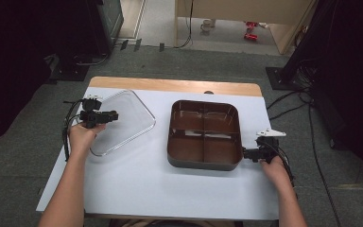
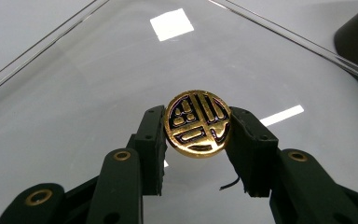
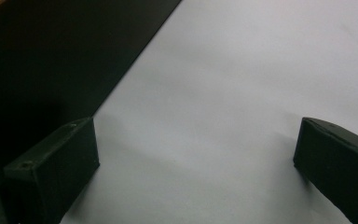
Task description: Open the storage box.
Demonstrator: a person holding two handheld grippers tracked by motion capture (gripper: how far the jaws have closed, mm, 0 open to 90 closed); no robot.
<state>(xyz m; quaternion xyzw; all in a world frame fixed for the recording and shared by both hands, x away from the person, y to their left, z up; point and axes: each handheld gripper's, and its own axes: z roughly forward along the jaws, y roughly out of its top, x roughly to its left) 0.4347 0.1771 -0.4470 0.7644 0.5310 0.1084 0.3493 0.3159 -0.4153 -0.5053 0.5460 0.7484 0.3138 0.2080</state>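
While the white table (image 1: 137, 184) carries the brown compartment box (image 1: 204, 135) at centre, its clear lid (image 1: 123, 118) lies well apart to the left. Left gripper (image 2: 198, 135) pinches the lid's gold round knob (image 2: 198, 123), jaws pressed on either side. Right gripper (image 1: 254, 152) sits just beside the box's right corner, jaws spread, nothing between. Step in hand, as judged: lid gripped for carrying. Next move calls for lifting level, crossing right, and squaring it over the box rim.
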